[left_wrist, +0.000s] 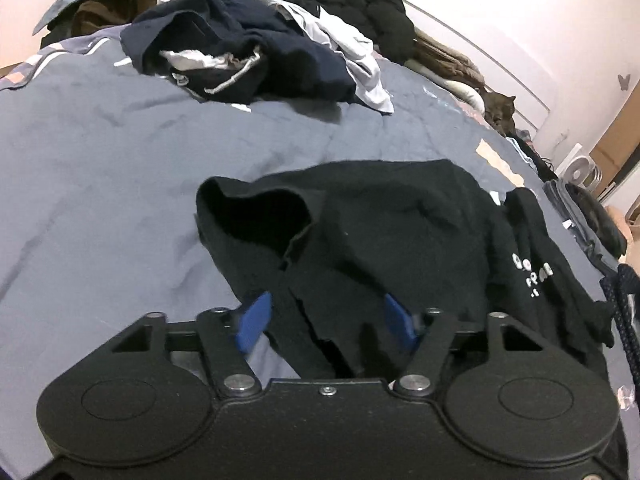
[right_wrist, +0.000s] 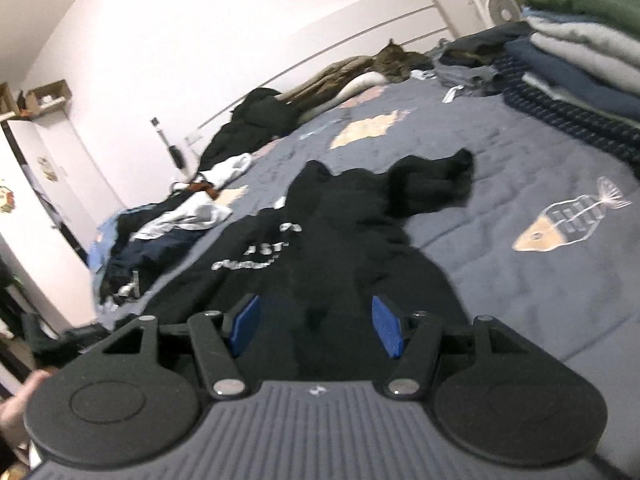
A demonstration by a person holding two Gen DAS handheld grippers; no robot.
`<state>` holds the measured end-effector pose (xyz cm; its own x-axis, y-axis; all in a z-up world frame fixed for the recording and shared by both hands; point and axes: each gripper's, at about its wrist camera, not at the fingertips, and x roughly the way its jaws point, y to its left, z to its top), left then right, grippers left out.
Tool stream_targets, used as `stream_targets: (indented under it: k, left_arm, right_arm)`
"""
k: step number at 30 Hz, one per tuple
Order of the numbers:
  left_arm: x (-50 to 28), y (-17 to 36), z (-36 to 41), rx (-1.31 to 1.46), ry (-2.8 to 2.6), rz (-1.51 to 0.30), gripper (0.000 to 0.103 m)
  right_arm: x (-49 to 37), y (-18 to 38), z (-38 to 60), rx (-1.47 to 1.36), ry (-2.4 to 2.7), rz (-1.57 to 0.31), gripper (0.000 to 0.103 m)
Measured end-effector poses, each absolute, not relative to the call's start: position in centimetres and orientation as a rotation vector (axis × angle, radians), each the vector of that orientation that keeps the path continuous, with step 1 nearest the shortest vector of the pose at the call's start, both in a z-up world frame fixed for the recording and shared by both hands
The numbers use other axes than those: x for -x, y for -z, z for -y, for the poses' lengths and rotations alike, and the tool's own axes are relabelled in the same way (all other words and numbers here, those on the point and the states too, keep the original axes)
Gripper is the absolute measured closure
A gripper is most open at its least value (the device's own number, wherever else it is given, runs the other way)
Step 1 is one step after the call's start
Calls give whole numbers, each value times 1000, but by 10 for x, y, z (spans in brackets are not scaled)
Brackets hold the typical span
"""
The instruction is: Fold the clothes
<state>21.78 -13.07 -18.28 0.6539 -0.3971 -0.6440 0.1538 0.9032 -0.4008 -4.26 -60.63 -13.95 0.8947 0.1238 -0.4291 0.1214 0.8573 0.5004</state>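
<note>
A black sweatshirt (left_wrist: 392, 232) with white lettering lies crumpled on the blue-grey bed cover (left_wrist: 100, 160). In the left wrist view its open sleeve or neck hole faces up at the left. My left gripper (left_wrist: 326, 320) is open, and the near edge of the cloth lies between its blue pads (left_wrist: 254, 322). In the right wrist view the same sweatshirt (right_wrist: 340, 220) stretches away from me, one sleeve bunched at the far end. My right gripper (right_wrist: 315, 326) is also open, its pads (right_wrist: 386, 326) wide apart with black cloth between them.
A pile of unfolded dark and white clothes (left_wrist: 248, 52) sits further up the bed. A stack of folded clothes (right_wrist: 580, 52) stands at the right. A cat (right_wrist: 396, 60) lies by the wall. A hand (right_wrist: 16, 400) shows at the lower left.
</note>
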Motion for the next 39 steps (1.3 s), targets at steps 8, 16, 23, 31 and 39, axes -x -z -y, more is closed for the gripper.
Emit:
stream_targets:
  k: [8, 16, 23, 31, 39]
  left_arm:
    - [-224, 192, 134, 336, 381, -825, 89]
    - [-232, 198, 129, 477, 421, -871, 73]
    - [-214, 176, 104, 507, 436, -759, 101]
    - [-184, 146, 41, 539, 370, -656, 101]
    - [-169, 146, 0, 520, 237, -630, 24]
  right_arm:
    - [37, 141, 592, -554, -40, -491, 37]
    - [34, 142, 585, -570, -50, -500, 36]
    - [32, 143, 583, -573, -53, -507, 35]
    - [33, 142, 583, -578, -52, -500, 34]
    - [32, 142, 579, -568, -55, -507, 34]
